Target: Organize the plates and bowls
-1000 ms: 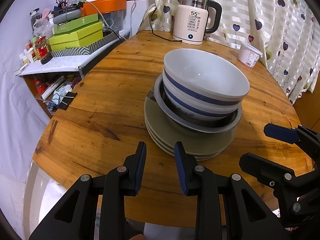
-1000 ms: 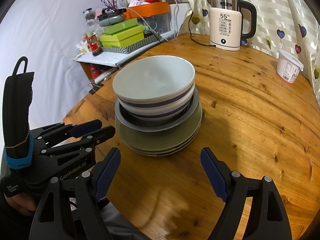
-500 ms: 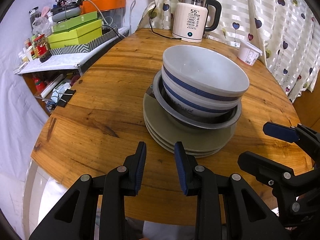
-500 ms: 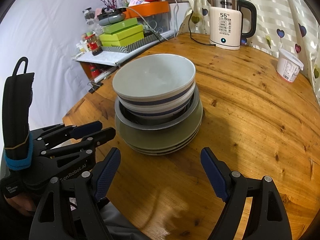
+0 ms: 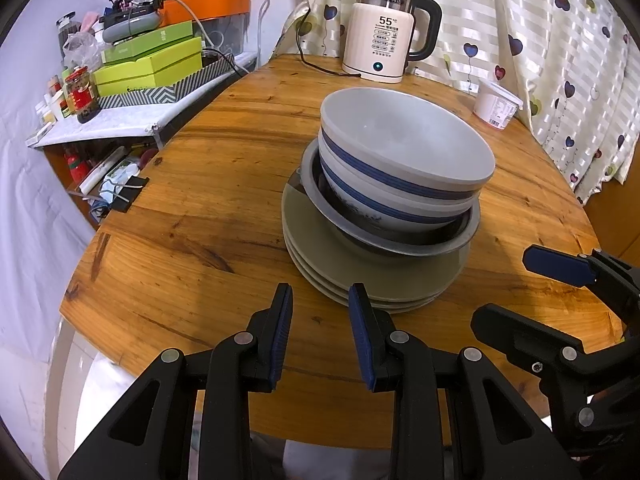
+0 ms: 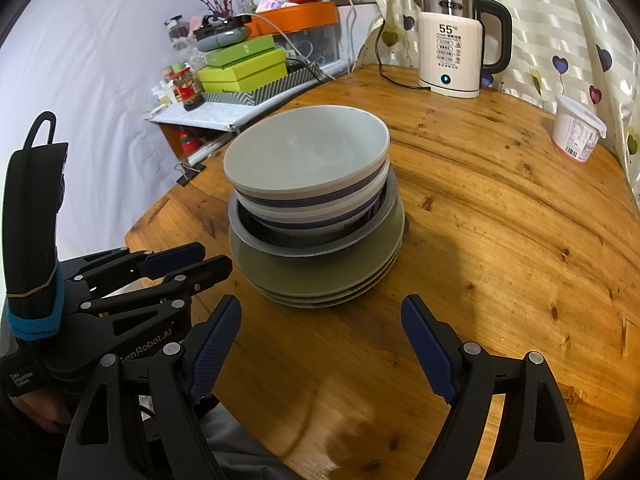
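Standing upright, bowls [image 5: 404, 160] nested on plates [image 5: 360, 276], both tongs apart, empty.

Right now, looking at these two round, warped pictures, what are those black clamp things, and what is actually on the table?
Those clamps are hand-held grippers: a person holds one in each hand, no robot arm. Each carries a wide-angle camera looking along its fingers, hence the warped pictures. One picture is from the left gripper, the other from the right gripper. Both stand open and hold nothing; the right is wider. On the wooden table sits one stack: striped bowls nested in a grey metal bowl, on olive plates. Behind stand an electric kettle and a white tub.
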Tool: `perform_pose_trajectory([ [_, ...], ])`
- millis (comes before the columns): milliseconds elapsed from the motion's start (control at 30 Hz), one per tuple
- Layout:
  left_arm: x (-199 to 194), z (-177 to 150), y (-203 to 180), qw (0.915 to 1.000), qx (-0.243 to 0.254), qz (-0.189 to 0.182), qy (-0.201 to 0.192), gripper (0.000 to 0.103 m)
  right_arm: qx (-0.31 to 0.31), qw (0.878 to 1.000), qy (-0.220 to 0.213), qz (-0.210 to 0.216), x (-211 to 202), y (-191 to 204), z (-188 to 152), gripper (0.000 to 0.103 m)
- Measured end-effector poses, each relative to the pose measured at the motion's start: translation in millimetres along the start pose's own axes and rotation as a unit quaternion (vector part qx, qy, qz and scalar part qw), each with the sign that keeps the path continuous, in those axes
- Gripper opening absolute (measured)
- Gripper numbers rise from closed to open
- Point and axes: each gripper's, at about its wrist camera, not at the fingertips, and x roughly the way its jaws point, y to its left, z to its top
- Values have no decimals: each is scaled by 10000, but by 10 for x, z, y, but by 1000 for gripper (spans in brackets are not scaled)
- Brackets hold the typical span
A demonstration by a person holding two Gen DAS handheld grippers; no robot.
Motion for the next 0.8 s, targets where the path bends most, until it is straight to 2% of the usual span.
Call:
perform_pose_trajectory([
  [800,0,-1,30,10000,-30,-75,-9,30,-10,10000,8,23,21,12,-31,83],
])
